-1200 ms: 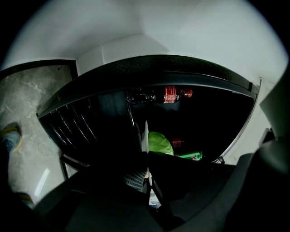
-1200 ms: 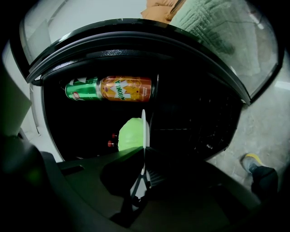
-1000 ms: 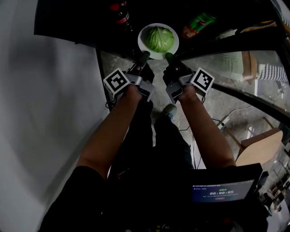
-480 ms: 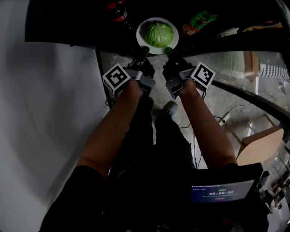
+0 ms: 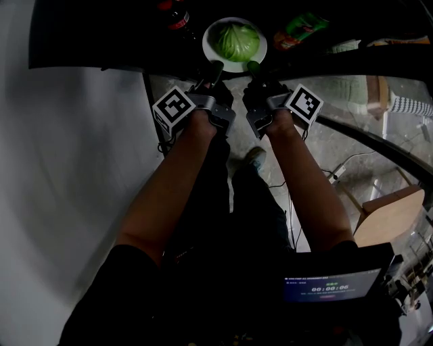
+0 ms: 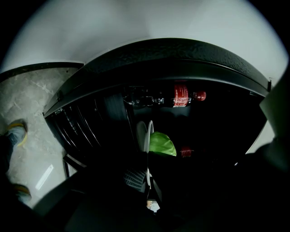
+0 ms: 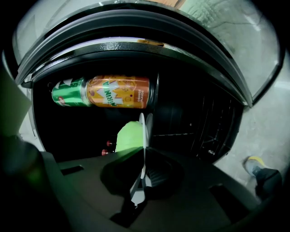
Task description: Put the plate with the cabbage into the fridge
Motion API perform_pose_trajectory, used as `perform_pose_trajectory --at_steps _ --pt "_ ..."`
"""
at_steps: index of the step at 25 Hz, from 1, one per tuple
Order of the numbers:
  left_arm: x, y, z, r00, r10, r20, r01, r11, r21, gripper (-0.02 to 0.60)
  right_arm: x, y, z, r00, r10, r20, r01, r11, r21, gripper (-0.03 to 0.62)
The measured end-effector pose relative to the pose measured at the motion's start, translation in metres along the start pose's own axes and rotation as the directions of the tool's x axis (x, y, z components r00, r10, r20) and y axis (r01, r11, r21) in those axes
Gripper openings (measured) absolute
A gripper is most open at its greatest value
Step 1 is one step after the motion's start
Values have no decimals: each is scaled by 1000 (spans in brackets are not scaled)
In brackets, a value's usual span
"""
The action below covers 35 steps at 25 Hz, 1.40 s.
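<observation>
I have the left tongs (image 5: 215, 67) and the right tongs (image 5: 253, 67) each clamped on the near rim of the plate (image 5: 211, 42), which hangs level just inside the dark fridge (image 5: 101, 34) with the cabbage (image 5: 237, 40) sitting loose on its middle. To do this well I should push both sides in together at one height, slowly so the cabbage cannot roll. The path runs between the cola bottle (image 5: 177, 19) on the left and the green drink (image 5: 298, 30) on the right, and I should let go only once the plate rests on a shelf.
</observation>
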State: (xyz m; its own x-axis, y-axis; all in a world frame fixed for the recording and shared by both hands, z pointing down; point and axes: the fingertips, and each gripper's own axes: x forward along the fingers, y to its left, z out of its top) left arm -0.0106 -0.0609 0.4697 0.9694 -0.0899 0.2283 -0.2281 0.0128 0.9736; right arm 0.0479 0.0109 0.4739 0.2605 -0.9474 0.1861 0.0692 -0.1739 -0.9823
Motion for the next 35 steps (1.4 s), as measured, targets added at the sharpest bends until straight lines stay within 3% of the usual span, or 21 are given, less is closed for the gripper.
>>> perform_pose_trajectory --at_steps 5,23,26,28,30,31,33,35 --pt "3 -4 2 1000 14 12 -14 1000 -23 12 7 3 6 1000 -1 22 1 1000 3 15" --pt "-15 2 14 1000 -2 16 2 1000 11 12 -9 5 10 999 -17 27 18 999 -49 20" --pt "-18 0 10 1000 -9 -5 9 998 58 12 -19 5 8 999 -35 29 39 991 -132 18" --pt "-18 -5 6 1000 -8 -30 12 989 148 12 -25 4 6 996 -81 28 86 964 -252 18" --pt "-17 -13 3 998 6 -55 11 956 294 12 -27 6 4 992 -120 29 122 911 -394 17" --pt "-17 -18 2 998 15 -65 11 924 382 12 -27 9 4 990 -136 33 135 871 -472 17" --pt "-16 -27 -1 996 34 -80 16 834 551 11 -27 18 4 986 -161 45 154 767 -624 6" --pt "-17 -36 -3 995 56 -80 17 709 705 11 -26 27 0 983 -177 57 160 648 -744 6"
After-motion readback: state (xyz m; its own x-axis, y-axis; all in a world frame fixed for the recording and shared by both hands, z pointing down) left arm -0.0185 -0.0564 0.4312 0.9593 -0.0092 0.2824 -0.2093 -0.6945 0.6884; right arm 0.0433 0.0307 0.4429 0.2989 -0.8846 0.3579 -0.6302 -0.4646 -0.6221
